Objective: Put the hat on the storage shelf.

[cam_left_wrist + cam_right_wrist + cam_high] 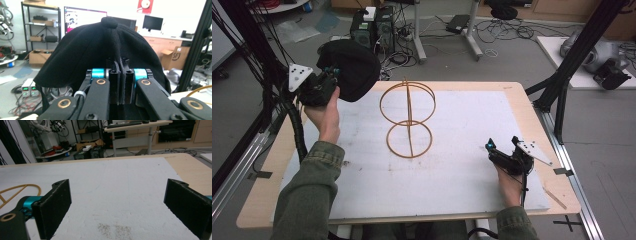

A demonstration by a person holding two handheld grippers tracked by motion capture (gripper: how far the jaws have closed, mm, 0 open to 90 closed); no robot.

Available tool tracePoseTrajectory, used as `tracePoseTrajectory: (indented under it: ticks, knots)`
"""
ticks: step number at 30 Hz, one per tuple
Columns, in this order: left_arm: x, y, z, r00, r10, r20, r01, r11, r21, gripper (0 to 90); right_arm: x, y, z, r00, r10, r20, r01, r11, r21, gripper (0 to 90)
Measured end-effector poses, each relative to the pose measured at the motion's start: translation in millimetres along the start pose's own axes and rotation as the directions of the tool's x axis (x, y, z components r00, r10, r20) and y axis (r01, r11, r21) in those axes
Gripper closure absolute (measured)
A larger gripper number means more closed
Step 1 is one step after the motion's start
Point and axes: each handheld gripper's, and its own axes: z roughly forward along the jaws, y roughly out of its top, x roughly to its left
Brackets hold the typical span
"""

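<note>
Nearest, right gripper (502, 145): low over the white sheet (462, 150) at the bench's right front, jaws wide apart, nothing between them.
Left gripper (331, 75): raised at the bench's far-left corner, jaws pinched tight on fabric.
Black cap (105, 50): hanging from the left jaws, off the bench.
Wire stand (408, 120): mid-bench, upright, just right of the cap.

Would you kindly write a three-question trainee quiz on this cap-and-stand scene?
1. True or false: the left hand-held gripper is shut on the black cap.
2. How do the right hand-held gripper jaws stand: A open, B shut, C gripping wire?
3. What stands mid-board on the white board?

Key: 1 true. 2 A. 3 the wire hat stand, upright, apart from both grippers.
</note>
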Motion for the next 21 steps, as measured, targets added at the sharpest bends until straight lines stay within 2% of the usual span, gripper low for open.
tracePoseTrajectory:
  ticks: [10, 14, 16, 17, 21]
  knots:
    - [-1.4, 12.5, -15.4, 0.9985, -0.02, 0.051, 0.023, 0.9974, -0.069, 87.7, 0.1, 0.2, 0.0, 1.0, -0.002, -0.003, 0.002, 1.0, -0.005, 6.7]
    - [-5.0, 17.1, -20.6, 0.9972, -0.004, 0.074, 0.01, 0.9967, -0.08, 87.7, 0.4, 0.4, -0.4, 1.0, 0.004, -0.002, -0.004, 1.0, -0.007, 6.6]
    - [-8.8, 19.7, -23.8, 0.9947, 0.003, 0.103, 0.006, 0.996, -0.089, 87.6, 0.7, 0.6, -0.6, 1.0, 0.005, -0.003, -0.005, 1.0, -0.005, 6.6]
    - [-8.8, 19.7, -23.8, 0.9947, 0.003, 0.103, 0.006, 0.996, -0.089, 87.7, 0.7, 0.6, -0.6, 1.0, 0.005, -0.003, -0.005, 1.0, -0.005, 6.6]
    - [-15.1, 22.3, -27.7, 0.9893, 0.008, 0.145, 0.006, 0.9952, -0.098, 87.7, 1.1, 0.7, -0.6, 1.0, 0.0, -0.005, 0.0, 1.0, -0.006, 6.7]
